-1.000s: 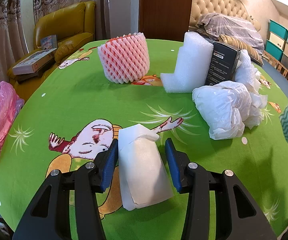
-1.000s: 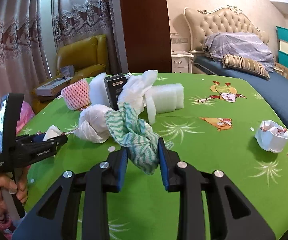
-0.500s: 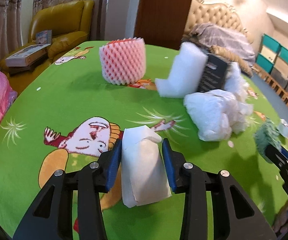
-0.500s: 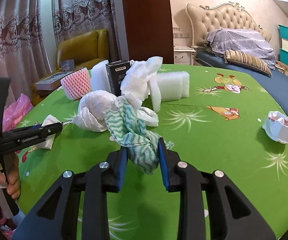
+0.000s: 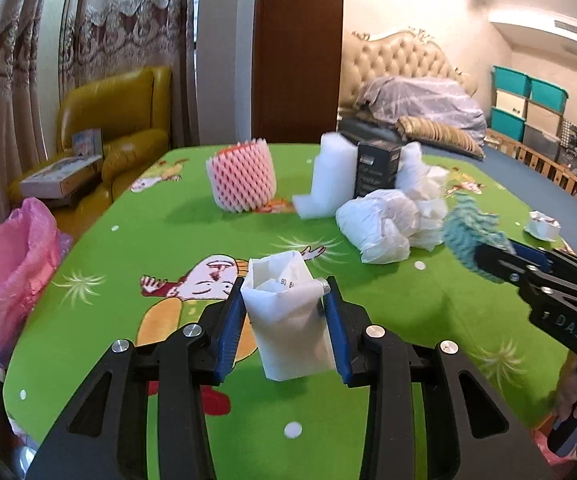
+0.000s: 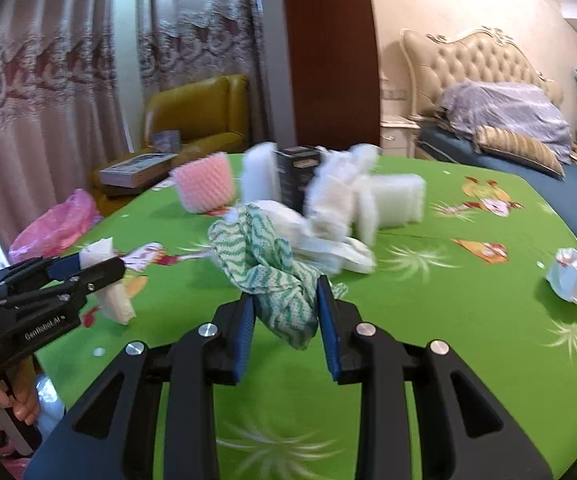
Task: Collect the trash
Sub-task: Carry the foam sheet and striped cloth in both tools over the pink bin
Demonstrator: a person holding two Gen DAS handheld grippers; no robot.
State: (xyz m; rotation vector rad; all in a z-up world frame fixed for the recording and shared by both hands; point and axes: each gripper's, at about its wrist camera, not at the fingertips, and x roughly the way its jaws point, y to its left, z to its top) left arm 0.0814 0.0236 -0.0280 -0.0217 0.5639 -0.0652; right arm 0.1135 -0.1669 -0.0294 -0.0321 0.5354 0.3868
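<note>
A white paper carton (image 5: 288, 320) hangs lifted off the green table (image 5: 160, 236), with my left gripper (image 5: 284, 292) shut on its sides. From the right wrist view the left gripper (image 6: 88, 268) shows at the left, with the carton (image 6: 114, 304) drooping below it. My right gripper (image 6: 284, 296) is shut on a green-and-white zigzag cloth (image 6: 268, 272), held just above the table. The left wrist view catches the right gripper (image 5: 488, 252) at the right edge, the cloth (image 5: 468, 224) bunched at its tips.
A pink plastic bag (image 5: 12, 264) hangs open off the table's left edge. A pink foam net (image 5: 242, 176), white foam block (image 5: 332, 176), black box (image 5: 376, 168) and crumpled white bag (image 5: 380, 224) sit mid-table. A crushed white cup (image 6: 572, 280) lies far right.
My left gripper closed onto the white carton and raised it off the table. The right gripper carried the cloth leftward, closer to the left gripper.
</note>
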